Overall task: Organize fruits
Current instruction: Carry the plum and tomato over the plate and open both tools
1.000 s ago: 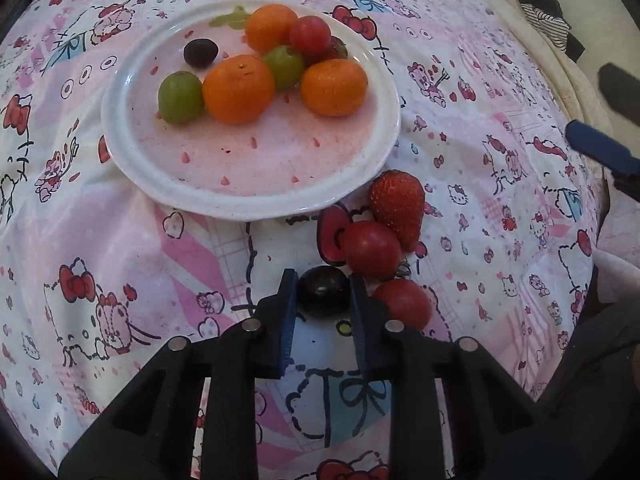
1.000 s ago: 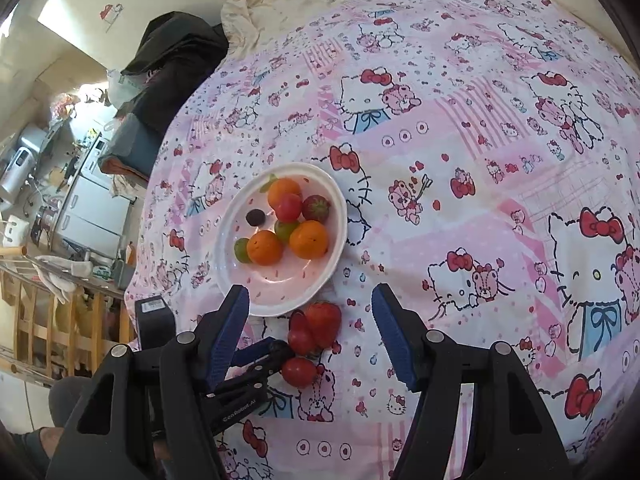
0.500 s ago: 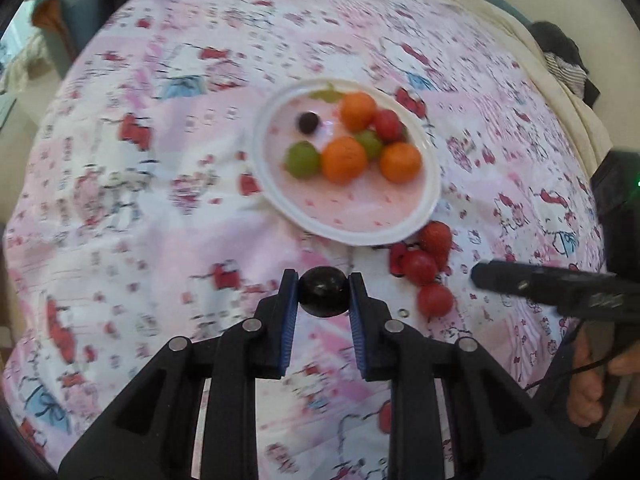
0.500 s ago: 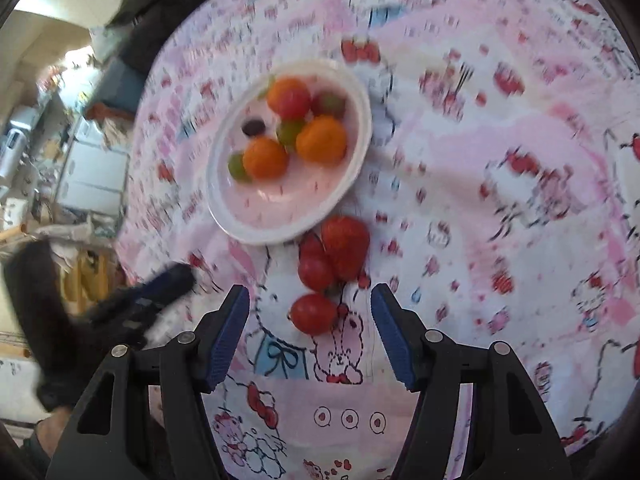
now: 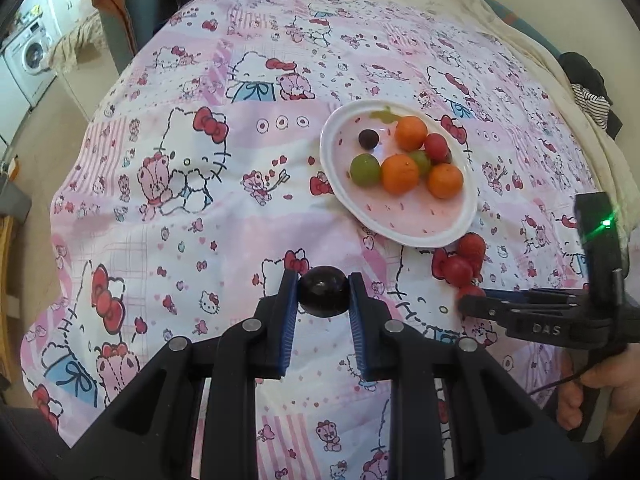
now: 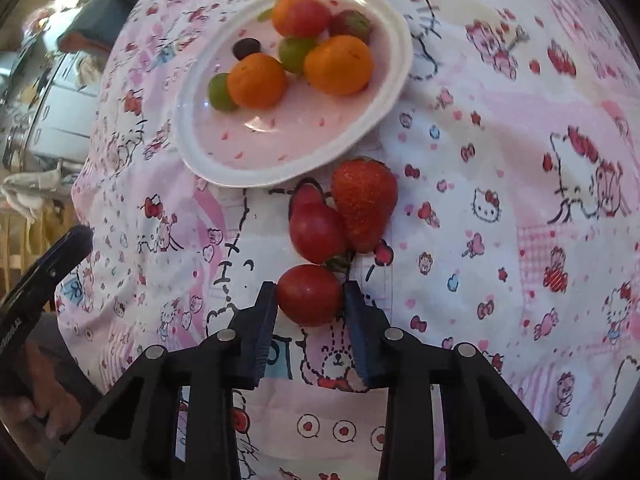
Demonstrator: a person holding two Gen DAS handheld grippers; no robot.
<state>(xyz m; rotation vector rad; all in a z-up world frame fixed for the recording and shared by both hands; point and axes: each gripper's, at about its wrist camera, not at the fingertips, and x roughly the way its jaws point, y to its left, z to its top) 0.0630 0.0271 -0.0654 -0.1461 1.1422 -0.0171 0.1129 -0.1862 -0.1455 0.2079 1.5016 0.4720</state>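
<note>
My left gripper is shut on a dark grape and holds it above the cloth, left of and nearer than the white plate. The plate holds oranges, green grapes, a dark grape and red fruit. My right gripper is down at the cloth with its jaws closed around a red cherry tomato. Just beyond it lie another red tomato and a strawberry, next to the plate's near rim. The right gripper also shows in the left wrist view.
The fruit lies on a pink Hello Kitty cloth over a rounded table. A washing machine and a chair stand beyond the far left edge. Dark clothing lies at the right.
My left gripper has lifted the dark grape off the cloth and pulled back to the left. My right gripper has come down to the red fruits and closed its jaws around the nearest tomato.
</note>
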